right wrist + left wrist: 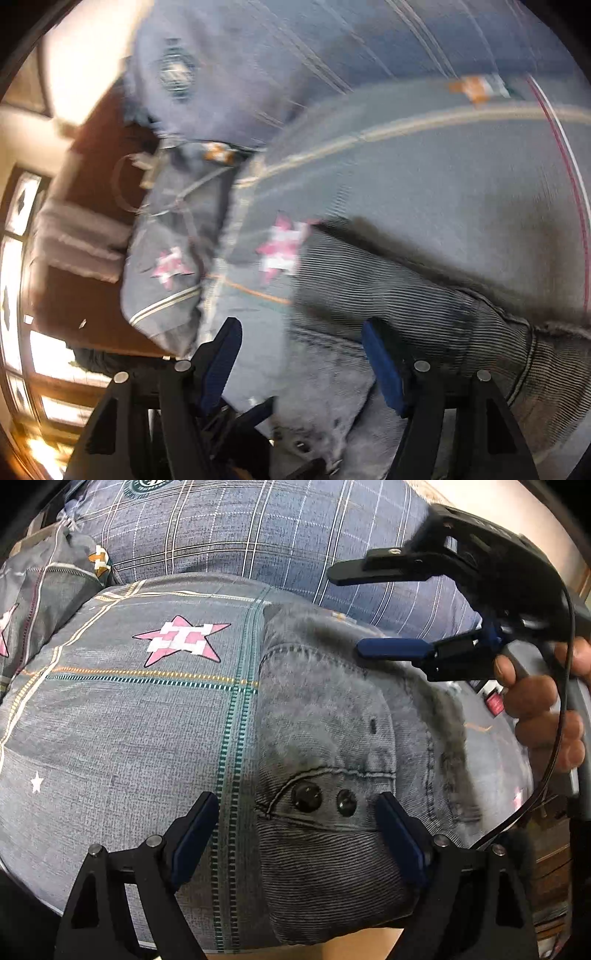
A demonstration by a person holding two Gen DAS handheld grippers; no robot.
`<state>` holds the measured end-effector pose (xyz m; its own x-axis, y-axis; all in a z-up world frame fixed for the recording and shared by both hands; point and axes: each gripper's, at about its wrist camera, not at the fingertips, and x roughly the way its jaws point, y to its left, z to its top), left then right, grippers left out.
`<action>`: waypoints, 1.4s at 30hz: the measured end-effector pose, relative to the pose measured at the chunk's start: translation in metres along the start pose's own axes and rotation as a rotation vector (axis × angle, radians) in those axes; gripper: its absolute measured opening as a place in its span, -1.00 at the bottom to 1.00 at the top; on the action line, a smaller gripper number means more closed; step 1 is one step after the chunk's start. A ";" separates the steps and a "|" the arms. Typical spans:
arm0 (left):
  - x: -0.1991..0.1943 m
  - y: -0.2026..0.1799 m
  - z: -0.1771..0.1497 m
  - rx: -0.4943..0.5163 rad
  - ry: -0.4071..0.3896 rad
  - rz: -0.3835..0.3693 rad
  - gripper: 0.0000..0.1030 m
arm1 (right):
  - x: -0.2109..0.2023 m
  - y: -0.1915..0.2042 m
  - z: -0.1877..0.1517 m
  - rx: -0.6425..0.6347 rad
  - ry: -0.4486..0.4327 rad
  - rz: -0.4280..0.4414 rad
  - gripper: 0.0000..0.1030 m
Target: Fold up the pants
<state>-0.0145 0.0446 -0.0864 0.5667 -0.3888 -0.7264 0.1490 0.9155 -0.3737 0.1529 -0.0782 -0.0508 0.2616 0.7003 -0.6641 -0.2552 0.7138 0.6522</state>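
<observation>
Left gripper [297, 830] fingers gape empty above folded grey pants [332, 738]; right gripper [343, 613] fingers likewise spread, empty.

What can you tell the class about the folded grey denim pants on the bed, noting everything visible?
The folded grey denim pants look like faded, ribbed grey cloth with stitched seams, a curved pocket edge and two dark round buttons near the front. They lie folded into a compact, roughly rectangular bundle, flat on the grey patterned bedsheet beside a pink star print. Nothing grips them: the left gripper stands open astride the near end, and the right gripper is open above the far end.
</observation>
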 end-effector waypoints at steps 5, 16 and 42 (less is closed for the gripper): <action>-0.014 -0.001 0.004 0.001 -0.079 -0.039 0.70 | 0.025 -0.033 0.001 0.124 0.067 -0.004 0.37; 0.014 0.000 0.002 0.028 0.011 -0.019 0.70 | 0.057 -0.017 0.032 0.107 0.085 0.109 0.36; -0.018 0.001 0.001 0.000 -0.144 0.010 0.70 | -0.009 -0.028 -0.014 0.100 -0.043 0.292 0.44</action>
<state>-0.0239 0.0523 -0.0733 0.6788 -0.3610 -0.6394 0.1431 0.9191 -0.3671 0.1447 -0.1046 -0.0679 0.2304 0.8737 -0.4285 -0.2328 0.4770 0.8475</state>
